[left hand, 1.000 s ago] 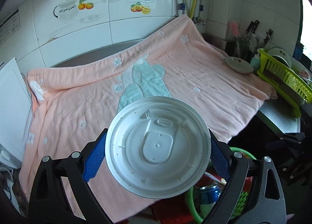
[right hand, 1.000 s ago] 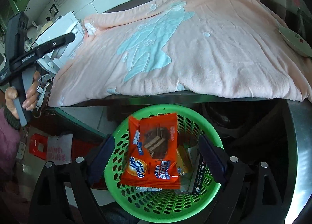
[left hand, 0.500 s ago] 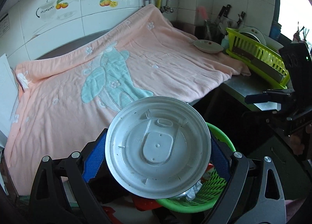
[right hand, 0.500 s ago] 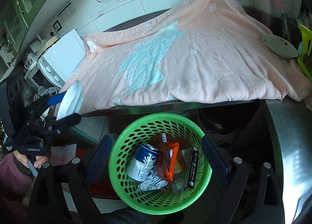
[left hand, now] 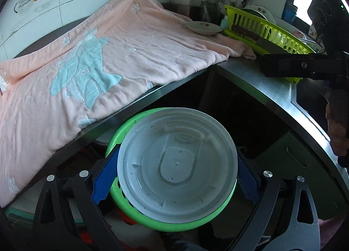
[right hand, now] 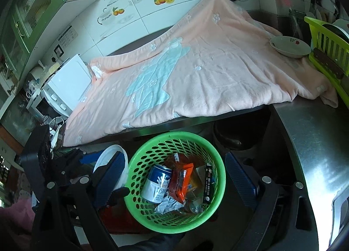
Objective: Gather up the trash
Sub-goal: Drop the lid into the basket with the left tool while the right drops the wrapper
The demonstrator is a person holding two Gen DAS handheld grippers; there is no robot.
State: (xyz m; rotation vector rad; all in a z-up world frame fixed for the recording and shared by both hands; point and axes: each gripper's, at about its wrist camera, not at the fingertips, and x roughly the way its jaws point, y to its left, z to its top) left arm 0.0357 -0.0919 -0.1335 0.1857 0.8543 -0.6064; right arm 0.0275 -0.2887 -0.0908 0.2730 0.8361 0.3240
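Note:
My left gripper (left hand: 176,176) is shut on a round white plastic lid (left hand: 176,163), with a blue pad pressing each side. The lid hangs over the green mesh basket (left hand: 122,126), which stands below the steel counter edge. In the right wrist view the basket (right hand: 174,135) holds a blue and white can (right hand: 156,183), an orange wrapper (right hand: 182,181), a black packet (right hand: 208,187) and crumpled paper (right hand: 168,206). My right gripper (right hand: 175,174) is open above the basket with nothing between its fingers. The lid (right hand: 104,157) shows beside the basket's left rim.
A pink blanket (right hand: 196,72) covers the counter behind the basket. A bowl (right hand: 290,48) and a yellow-green dish rack (right hand: 327,43) stand at the right. A white appliance (right hand: 67,83) sits at the left. A hand (left hand: 338,133) grips the right tool at the right.
The orange wrapper left my right gripper and dropped into the basket, and that gripper rose. My left gripper carried the lid off the blanket and down over the basket.

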